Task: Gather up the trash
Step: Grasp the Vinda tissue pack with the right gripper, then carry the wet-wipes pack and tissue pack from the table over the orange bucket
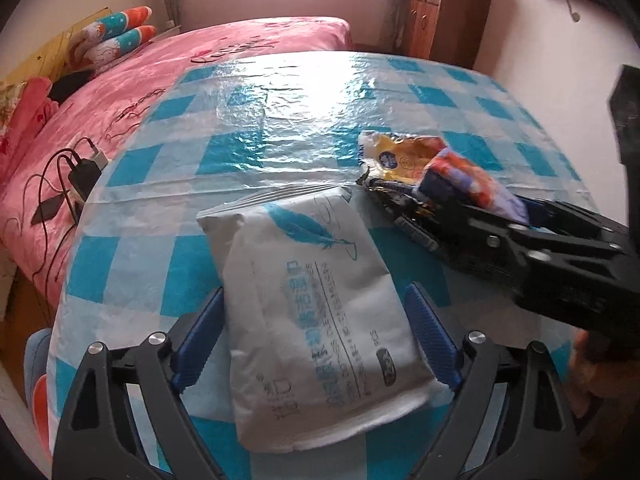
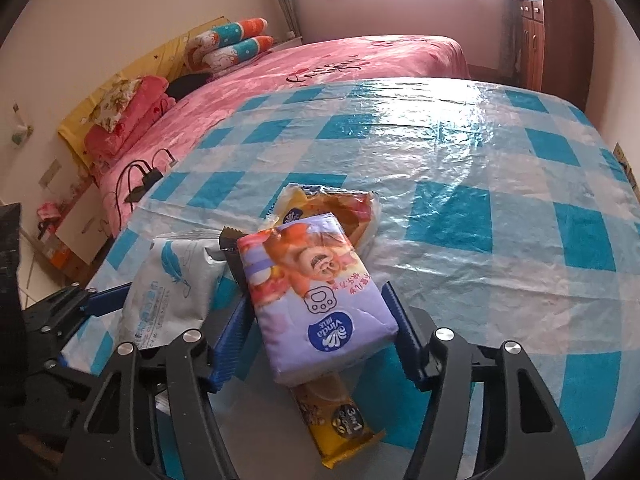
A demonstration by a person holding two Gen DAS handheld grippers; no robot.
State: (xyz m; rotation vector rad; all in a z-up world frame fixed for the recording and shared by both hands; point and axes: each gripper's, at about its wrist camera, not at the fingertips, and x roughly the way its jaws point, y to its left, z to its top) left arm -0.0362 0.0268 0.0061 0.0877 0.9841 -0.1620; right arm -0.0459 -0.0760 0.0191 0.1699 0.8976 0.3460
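Left tool [image 1: 316,344] clamps wet-wipes pack [image 1: 316,312]; right tool [image 2: 320,328] clamps Vinda tissue pack [image 2: 316,292], just right of wipes on desk [image 2: 480,184]. Risk: your lift drags coffee sachet [image 2: 340,424] beneath tissues; soft packs slip.

White wipes pack [image 1: 316,320] with blue feather print lying flat near the surface's near edge, purple Vinda tissue pack [image 2: 320,300] atop a yellow sachet [image 2: 344,428], crumpled yellow wrapper [image 2: 340,208] just behind
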